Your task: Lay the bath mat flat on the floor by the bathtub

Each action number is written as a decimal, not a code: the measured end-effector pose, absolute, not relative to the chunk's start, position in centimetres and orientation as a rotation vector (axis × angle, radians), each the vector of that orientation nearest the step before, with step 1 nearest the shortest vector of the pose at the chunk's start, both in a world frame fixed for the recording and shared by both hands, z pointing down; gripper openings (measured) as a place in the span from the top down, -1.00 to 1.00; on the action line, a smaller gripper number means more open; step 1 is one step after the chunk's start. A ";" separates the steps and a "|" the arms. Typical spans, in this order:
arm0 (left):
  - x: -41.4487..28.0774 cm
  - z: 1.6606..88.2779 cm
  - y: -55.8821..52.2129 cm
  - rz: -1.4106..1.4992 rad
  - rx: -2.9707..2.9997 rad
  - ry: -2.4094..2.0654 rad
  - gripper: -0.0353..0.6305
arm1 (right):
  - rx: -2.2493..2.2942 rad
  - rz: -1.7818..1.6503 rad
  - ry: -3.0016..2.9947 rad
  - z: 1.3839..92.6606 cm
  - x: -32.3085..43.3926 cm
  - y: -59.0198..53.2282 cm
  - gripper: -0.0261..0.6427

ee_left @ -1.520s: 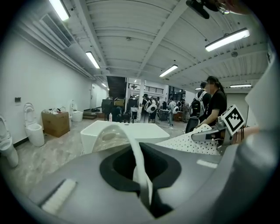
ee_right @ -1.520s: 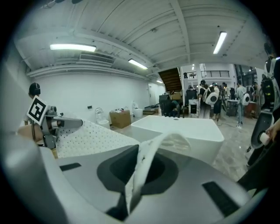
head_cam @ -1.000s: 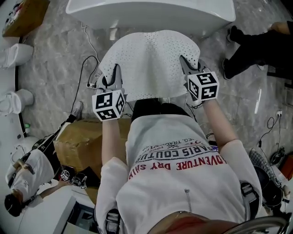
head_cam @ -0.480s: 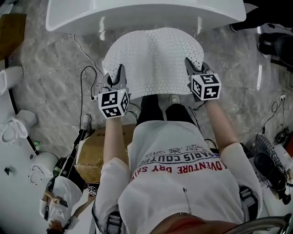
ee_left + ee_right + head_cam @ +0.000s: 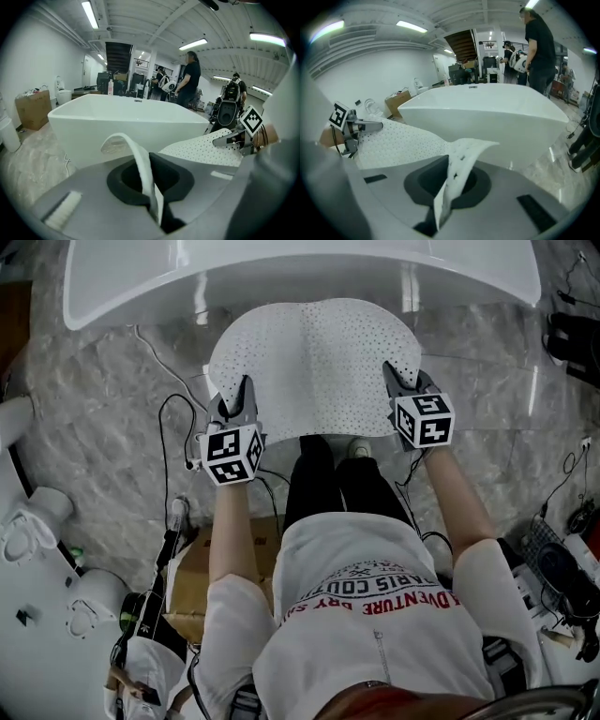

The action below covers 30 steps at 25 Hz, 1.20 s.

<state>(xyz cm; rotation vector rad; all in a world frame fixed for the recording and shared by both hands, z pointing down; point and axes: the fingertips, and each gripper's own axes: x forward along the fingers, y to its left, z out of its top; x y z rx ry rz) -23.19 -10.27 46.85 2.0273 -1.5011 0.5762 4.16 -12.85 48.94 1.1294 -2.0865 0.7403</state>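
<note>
A white perforated bath mat (image 5: 314,367) hangs stretched between my two grippers, over the marble floor (image 5: 103,427) just in front of the white bathtub (image 5: 300,277). My left gripper (image 5: 242,397) is shut on the mat's near left edge. My right gripper (image 5: 394,382) is shut on its near right edge. In the left gripper view the mat's edge (image 5: 140,159) curls up out of the shut jaws, with the tub (image 5: 126,122) straight ahead. In the right gripper view a mat corner (image 5: 461,161) is pinched the same way, with the tub (image 5: 487,117) beyond it.
A cardboard box (image 5: 202,568) stands on the floor behind my left side. Cables (image 5: 173,409) trail over the floor at left. White fixtures (image 5: 28,521) line the left edge. People stand beyond the tub (image 5: 190,77), and bags and gear (image 5: 567,334) lie at right.
Both grippers have come down and forward with the mat towards the floor by the tub. The mat now spreads wider and lower in front of the tub.
</note>
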 end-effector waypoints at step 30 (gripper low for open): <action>-21.6 92.0 -16.0 0.650 1.995 -1.481 0.83 | 1.094 0.596 -1.993 94.1 11.7 -17.9 0.87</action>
